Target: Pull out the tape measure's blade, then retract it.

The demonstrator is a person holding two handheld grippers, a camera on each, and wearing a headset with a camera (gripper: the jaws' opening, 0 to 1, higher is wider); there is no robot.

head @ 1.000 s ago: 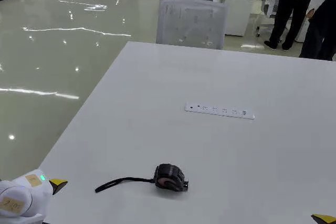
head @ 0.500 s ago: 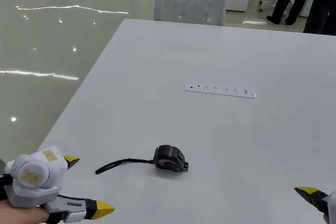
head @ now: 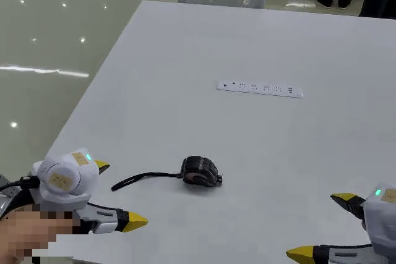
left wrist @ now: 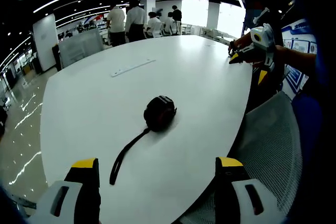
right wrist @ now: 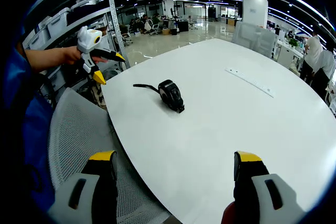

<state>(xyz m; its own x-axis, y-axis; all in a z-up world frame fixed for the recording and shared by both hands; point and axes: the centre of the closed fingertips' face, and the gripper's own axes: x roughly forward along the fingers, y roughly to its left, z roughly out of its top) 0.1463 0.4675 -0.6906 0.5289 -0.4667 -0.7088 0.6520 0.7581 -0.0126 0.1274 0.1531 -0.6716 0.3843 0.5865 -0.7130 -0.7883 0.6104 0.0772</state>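
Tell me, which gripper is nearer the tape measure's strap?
The left gripper; the strap trails toward it, while the right gripper lies beyond the tape measure.

Head view: high up, facing forward and down over the white rectangular tabletop (head: 185,60), at mid distance. The black round tape measure with a strap (head: 200,172) is lower centre and the long white power strip (head: 259,88) above centre. The left gripper (head: 120,193) is lower left, the right gripper (head: 317,225) lower right.

Left gripper view: low at the near table edge, facing across the top. Own yellow-tipped jaws at frame bottom, tape measure near, mid-frame, right gripper upper right.

Right gripper view: low at the same edge, a bit farther off. Tape measure left of centre, left gripper upper left.

All three views share the tape measure, power strip and tabletop.
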